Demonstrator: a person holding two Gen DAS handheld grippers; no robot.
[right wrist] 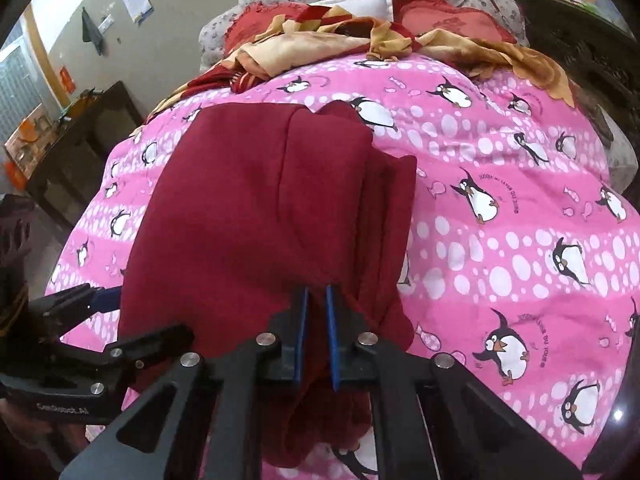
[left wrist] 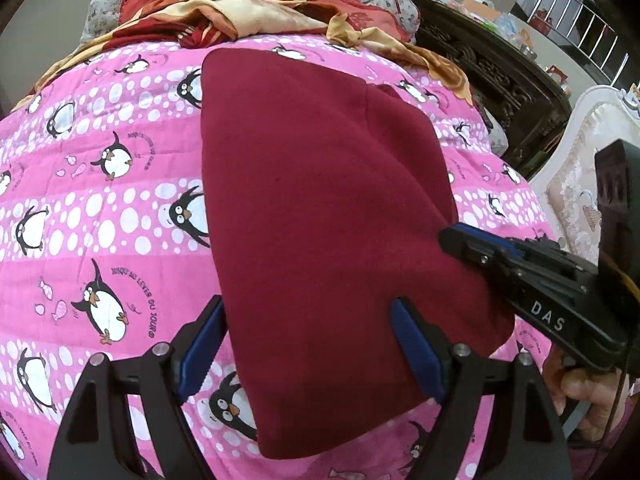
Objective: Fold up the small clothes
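Left wrist view: A dark red garment (left wrist: 320, 208) lies folded lengthwise on a pink penguin-print quilt (left wrist: 100, 208), its near end between the wide-spread fingers of the left gripper (left wrist: 312, 352).
Left jaws: Wide apart, one blue pad at each side of the cloth's near edge, holding nothing — likely poised to take the edge or to steady it.
Right gripper, seen from the left: The right gripper (left wrist: 452, 240) reaches in from the right and meets the garment's right edge; whether its jaws are closed cannot be told from this side.
Hand: A hand (left wrist: 588, 396) grips the right tool's handle at the lower right.
Right wrist view: The right gripper (right wrist: 316, 320) shows narrow jaws, with a ridge of the red garment (right wrist: 248, 208) pinched between the blue pads — a hold that suits lifting this edge across for another fold.
Only in this view: Stacked layers along the garment's right side, the clamp itself, and the left gripper (right wrist: 100, 300) at the cloth's left edge.
Only in the left view: The garment's full smooth outline and rounded near end.
Backdrop: A rumpled red-and-gold blanket (right wrist: 340, 40) is heaped at the far end of the bed, well apart from the work.
Stage, as judged: Partway — folded lengthwise, with a further fold probably to come.
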